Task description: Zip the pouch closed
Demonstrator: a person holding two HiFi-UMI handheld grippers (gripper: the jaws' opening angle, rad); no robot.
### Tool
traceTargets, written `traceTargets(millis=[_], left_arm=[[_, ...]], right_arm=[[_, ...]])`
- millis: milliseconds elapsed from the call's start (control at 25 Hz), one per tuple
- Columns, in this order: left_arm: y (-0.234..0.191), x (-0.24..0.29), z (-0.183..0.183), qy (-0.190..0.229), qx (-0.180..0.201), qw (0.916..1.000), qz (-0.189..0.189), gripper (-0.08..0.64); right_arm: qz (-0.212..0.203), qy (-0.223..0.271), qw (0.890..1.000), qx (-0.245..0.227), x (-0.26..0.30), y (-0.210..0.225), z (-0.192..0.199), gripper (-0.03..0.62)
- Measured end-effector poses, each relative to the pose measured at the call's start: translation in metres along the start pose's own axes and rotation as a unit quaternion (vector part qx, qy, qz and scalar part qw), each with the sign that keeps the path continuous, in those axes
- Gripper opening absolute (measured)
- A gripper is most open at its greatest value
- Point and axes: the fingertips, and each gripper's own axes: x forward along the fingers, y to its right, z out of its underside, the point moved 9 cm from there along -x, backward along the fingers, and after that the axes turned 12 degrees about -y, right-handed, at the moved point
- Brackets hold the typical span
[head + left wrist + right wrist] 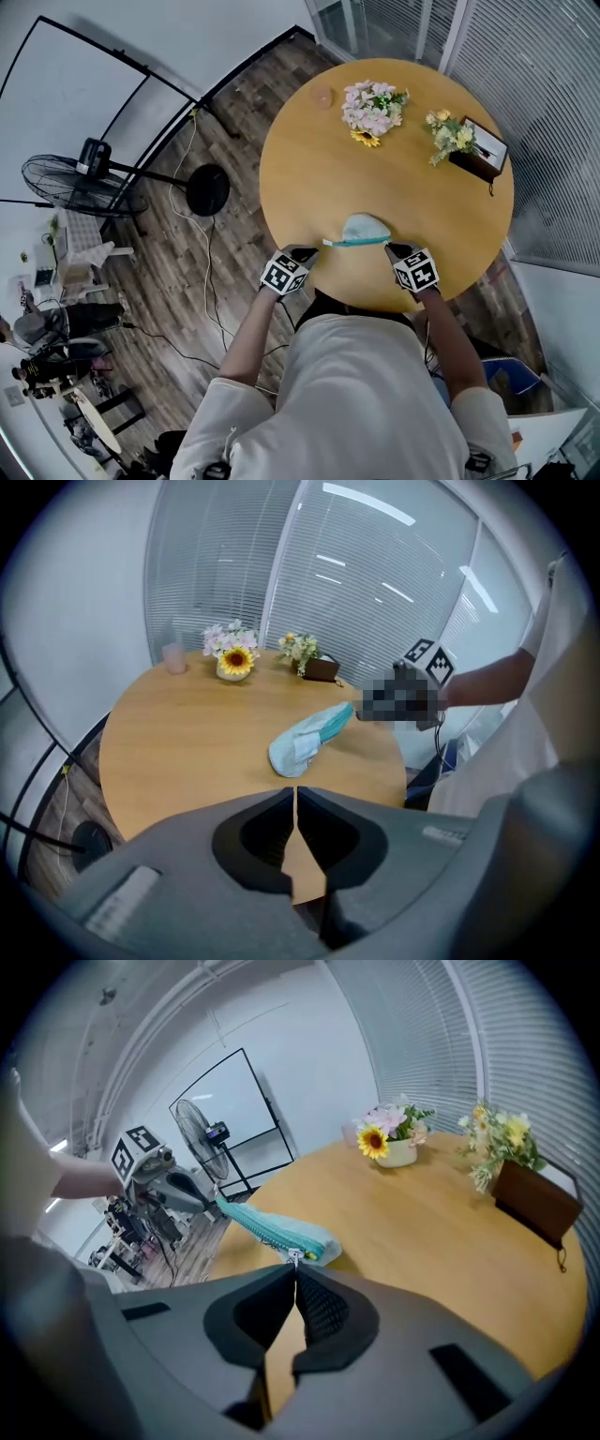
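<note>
A light blue pouch [364,228] with a teal zipper lies near the front edge of the round wooden table [309,178]. It is stretched between my two grippers. My left gripper [312,251] is shut at the pouch's left end; in the left gripper view the pouch [302,744] starts right at the tips of the left gripper [296,791]. My right gripper [392,247] is shut on the zipper pull [295,1258] at the other end. From there the teal zipper [258,1225] runs taut to the left gripper [192,1192] and looks closed along its length.
A vase of pink flowers with a sunflower [373,108], a small cup [322,97] and yellow flowers beside a brown box [473,145] stand at the far side. A floor fan [84,183] and cables sit on the floor to the left. Window blinds are behind the table.
</note>
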Motion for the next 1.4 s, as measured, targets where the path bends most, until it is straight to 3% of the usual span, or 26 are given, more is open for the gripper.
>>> traceTargets(millis=[200,320,560,760,880,1120,1400], left_arm=[[0.004,-0.003,0.015,0.029,-0.044,0.9986,-0.002,0.021],[0.008,-0.008,0.023,0.033,-0.045,0.9984,-0.004,0.021],[0.024,-0.022,0.04,0.057,-0.05,0.9971,0.004,0.021],[0.034,-0.029,0.054,0.076,-0.039,0.9962,0.015,0.021],[0.043,-0.034,0.062,0.088,-0.032,0.9954,0.02,0.021],[0.066,-0.061,0.088,0.126,-0.033,0.9912,0.024,0.021],[0.102,-0.105,0.119,0.175,-0.024,0.9842,-0.001,0.021]], right_arm=[[0.023,0.009,0.999,0.033,0.011,0.009,0.006,0.008],[0.037,0.015,0.999,0.035,0.012,0.01,0.007,0.01],[0.079,0.024,0.996,0.043,0.0,0.004,0.017,0.137],[0.137,0.075,0.983,0.092,-0.027,0.001,0.025,0.141],[0.154,0.087,0.979,0.098,-0.041,-0.006,0.034,0.141],[0.182,0.099,0.973,0.101,-0.067,-0.049,0.063,0.141],[0.215,0.119,0.964,0.101,-0.104,-0.126,0.091,0.135]])
